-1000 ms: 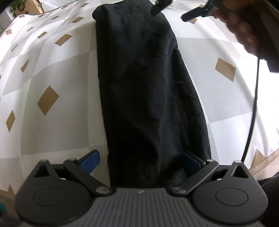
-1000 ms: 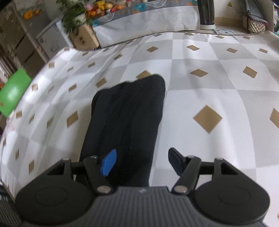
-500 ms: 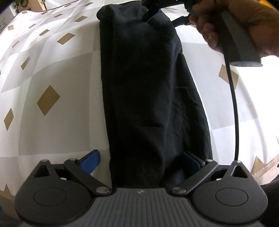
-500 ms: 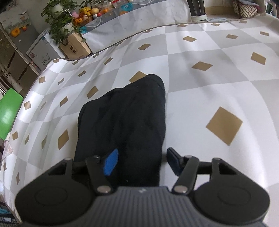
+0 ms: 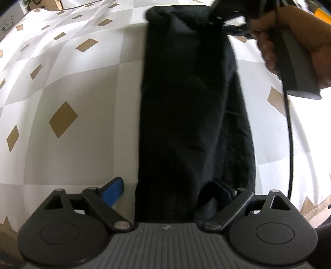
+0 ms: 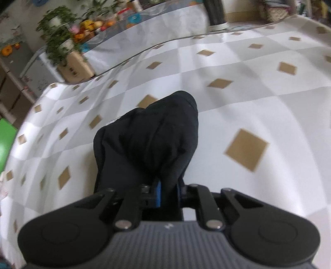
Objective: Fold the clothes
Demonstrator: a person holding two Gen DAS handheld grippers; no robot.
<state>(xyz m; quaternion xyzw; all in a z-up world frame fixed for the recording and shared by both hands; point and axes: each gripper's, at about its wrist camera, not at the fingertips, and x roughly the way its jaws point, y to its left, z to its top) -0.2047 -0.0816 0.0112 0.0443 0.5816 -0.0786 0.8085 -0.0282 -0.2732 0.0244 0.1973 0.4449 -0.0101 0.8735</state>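
Observation:
A black garment, folded into a long strip, lies on the checkered tablecloth. My left gripper is open and straddles the strip's near end, its blue pad resting on the cloth beside it. At the far end a hand holds my right gripper, blurred there. In the right wrist view my right gripper is shut on a bunched fold of the garment, which rises in a hump in front of it.
The right gripper's black cable hangs along the garment's right side. Beyond the table's far edge stand potted plants, a cardboard box and a dark cylinder. A green object sits at the left.
My right gripper has closed from open onto the garment's far end, and the cloth there has bunched up. The left gripper stays open at the near end.

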